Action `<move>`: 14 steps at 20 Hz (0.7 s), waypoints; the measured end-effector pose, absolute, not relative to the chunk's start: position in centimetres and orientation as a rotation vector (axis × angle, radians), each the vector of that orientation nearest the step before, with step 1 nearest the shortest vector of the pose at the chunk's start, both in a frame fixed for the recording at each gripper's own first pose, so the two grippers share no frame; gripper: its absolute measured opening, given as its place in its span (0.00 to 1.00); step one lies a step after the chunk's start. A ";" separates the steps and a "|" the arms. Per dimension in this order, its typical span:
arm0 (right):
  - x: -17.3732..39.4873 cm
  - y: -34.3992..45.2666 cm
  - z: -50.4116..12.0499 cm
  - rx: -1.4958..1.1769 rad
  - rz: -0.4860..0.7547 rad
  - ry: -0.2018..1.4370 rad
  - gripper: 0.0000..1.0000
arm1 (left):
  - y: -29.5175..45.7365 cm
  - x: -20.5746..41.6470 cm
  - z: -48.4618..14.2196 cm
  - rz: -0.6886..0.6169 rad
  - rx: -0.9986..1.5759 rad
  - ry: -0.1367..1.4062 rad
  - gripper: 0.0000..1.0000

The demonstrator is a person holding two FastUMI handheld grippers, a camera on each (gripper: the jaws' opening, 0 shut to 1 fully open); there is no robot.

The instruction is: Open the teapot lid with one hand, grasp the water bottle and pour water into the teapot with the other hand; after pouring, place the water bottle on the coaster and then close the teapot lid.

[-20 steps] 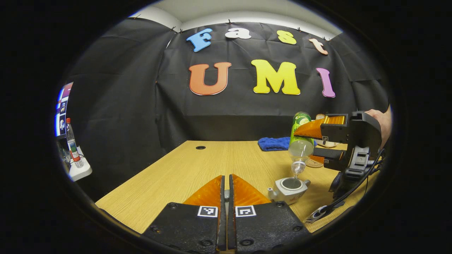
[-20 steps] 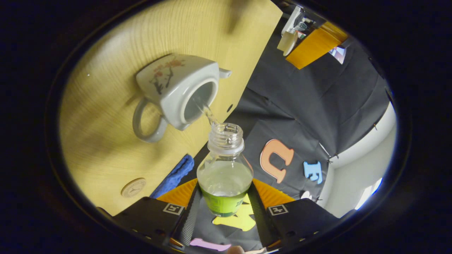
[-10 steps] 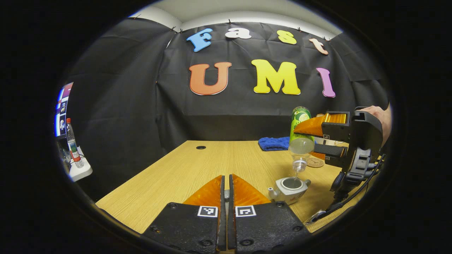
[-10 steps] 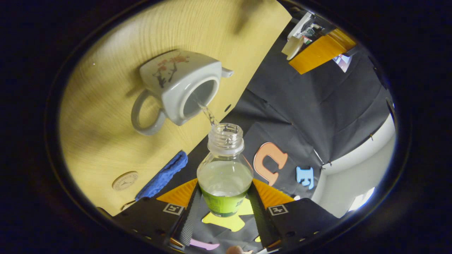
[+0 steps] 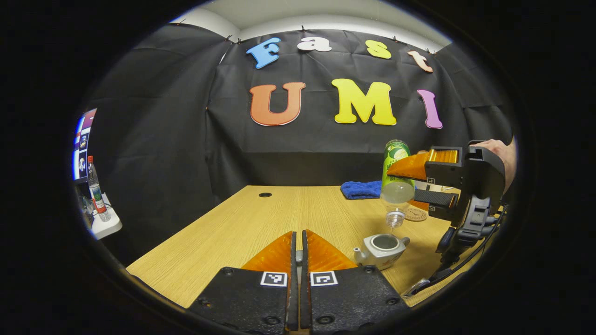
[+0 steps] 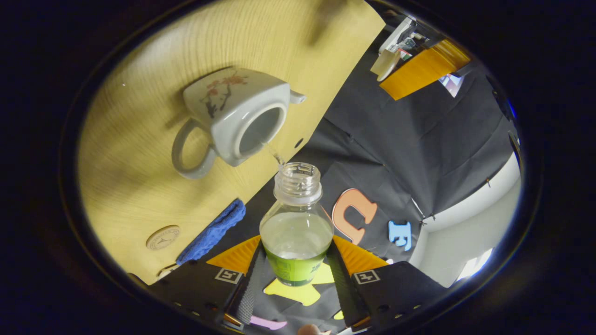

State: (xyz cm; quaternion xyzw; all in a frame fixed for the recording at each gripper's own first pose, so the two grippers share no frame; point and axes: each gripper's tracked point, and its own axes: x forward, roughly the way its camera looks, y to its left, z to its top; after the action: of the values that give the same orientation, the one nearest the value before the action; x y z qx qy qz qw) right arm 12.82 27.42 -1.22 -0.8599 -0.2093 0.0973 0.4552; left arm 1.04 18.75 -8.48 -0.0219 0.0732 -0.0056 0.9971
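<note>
The white teapot (image 5: 382,249) stands open on the wooden table (image 5: 242,228), lidless, spout to the left. My right gripper (image 5: 402,186) is shut on the water bottle (image 5: 396,181), held neck-down just above the pot's mouth. In the right gripper view the bottle (image 6: 296,218) sits between the fingers of the right gripper (image 6: 296,246), and a thin trickle (image 6: 274,154) runs into the teapot (image 6: 233,116). My left gripper (image 5: 298,235) is shut low over the table's near edge, left of the pot. A grey sliver of the teapot lid (image 5: 298,256) shows between its fingers.
A round wooden coaster (image 5: 416,214) lies behind the teapot and shows again (image 6: 162,237) beside a blue cloth (image 6: 212,232), which is at the back right (image 5: 361,189). A hand (image 5: 505,156) holds the right gripper. A small bottle (image 5: 95,188) stands off the table, far left.
The bottle has risen slightly above the teapot and the stream has thinned to a trickle. My left gripper has stayed put.
</note>
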 end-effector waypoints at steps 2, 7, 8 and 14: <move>12.9 27.4 -1.4 -2.093 0.257 -0.503 0.71 | 18.8 1.0 -8.5 -0.010 -0.045 0.145 0.04; 13.3 26.7 -3.8 -1.898 0.405 -0.366 0.71 | 19.0 0.9 -8.3 -0.004 -0.052 0.137 0.04; 13.2 26.5 -3.7 -1.855 0.424 -0.349 0.71 | 19.0 0.9 -8.2 -0.002 -0.054 0.134 0.04; 12.7 25.6 -4.5 -1.387 0.595 -0.119 0.72 | 18.3 0.9 -7.6 0.004 -0.035 0.125 0.04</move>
State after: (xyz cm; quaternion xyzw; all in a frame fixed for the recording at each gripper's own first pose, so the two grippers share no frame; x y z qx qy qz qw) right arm 12.66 25.62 -4.55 -0.6291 -0.0539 0.2698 0.7270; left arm 0.94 18.34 -7.61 -0.0176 0.0626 0.0018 0.9979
